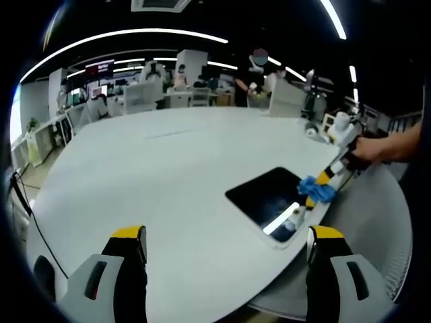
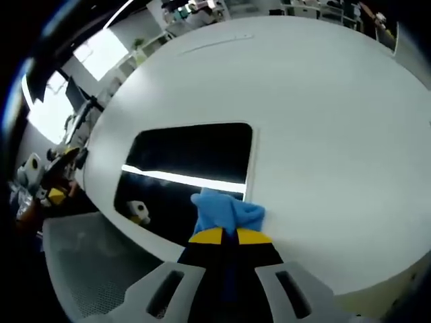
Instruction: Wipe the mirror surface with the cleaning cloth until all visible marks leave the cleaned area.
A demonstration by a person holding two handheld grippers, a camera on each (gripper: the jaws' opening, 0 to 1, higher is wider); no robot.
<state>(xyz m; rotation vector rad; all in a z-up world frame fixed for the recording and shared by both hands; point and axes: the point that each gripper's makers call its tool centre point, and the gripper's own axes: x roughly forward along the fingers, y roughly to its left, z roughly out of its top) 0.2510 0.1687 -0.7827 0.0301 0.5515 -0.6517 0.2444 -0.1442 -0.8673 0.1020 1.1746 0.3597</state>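
Nearest my lens in the right gripper view, my right hand-held gripper [image 2: 223, 235] has its yellow-tipped black jaws pinched together on a crumpled bright blue cleaning cloth [image 2: 225, 212]. The cloth bunches out ahead of the jaw tips and sits pressed on the near corner of the dark rectangular mirror with a thin pale frame [image 2: 188, 168]. The gripper points forward and down at the glass, coming in over the mirror's edge closest to me.

In the left gripper view, my left hand-held gripper [image 1: 227, 245] hangs above the broad white round-edged surface [image 1: 155, 175] with its two jaws standing wide apart and nothing between them. From there I see the right hand-held gripper [image 1: 322, 187] reaching in from the right, a person's hand [image 1: 367, 149] wrapped around its handle, the arm stretched out towards the mirror [image 1: 266, 195], and the blue cloth [image 1: 316, 188] held at the mirror's far right edge.

The mirror lies flat near the surface's rim. Its glass reads almost black, crossed by one bright streak of reflected ceiling light, with a small pale reflection near its lower edge. I cannot tell from here whether marks remain on it. A grey mesh chair [image 2: 94, 262] stands just beside the rim.
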